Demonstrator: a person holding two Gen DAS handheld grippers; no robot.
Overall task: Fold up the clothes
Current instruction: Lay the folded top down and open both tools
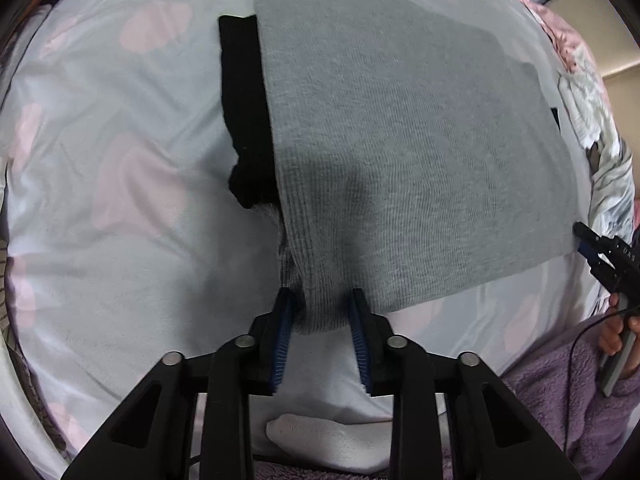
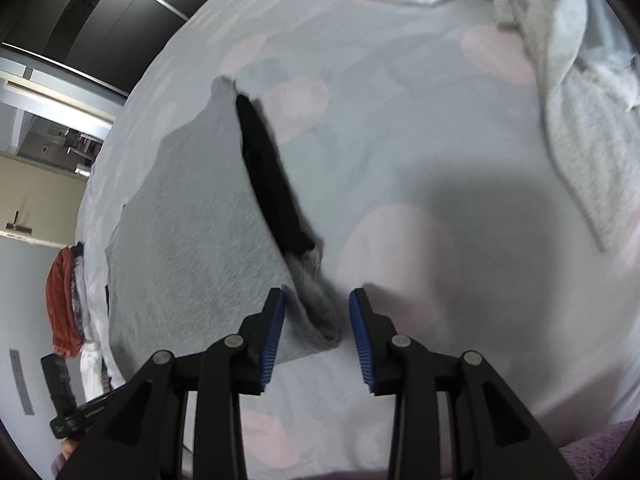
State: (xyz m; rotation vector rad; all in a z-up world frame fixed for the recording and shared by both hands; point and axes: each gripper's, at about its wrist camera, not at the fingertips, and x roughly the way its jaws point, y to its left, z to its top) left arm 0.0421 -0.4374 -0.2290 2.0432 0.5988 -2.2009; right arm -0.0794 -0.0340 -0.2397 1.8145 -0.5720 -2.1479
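The bed (image 1: pixel 100 240) is my folding spot, so the grey sweater (image 1: pixel 400 140) lies flat over a black garment (image 1: pixel 244 112). My left tool (image 1: pixel 322 336) pinches its bunched corner; my right tool (image 2: pixel 316 336) looks spread around that corner, probably not gripping.

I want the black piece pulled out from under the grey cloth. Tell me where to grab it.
Grip the black garment by its bunched near end, coming from the open bedsheet side. That strip sticks out past the grey cloth's edge; the rest is covered, so only this side gives the fingers room.
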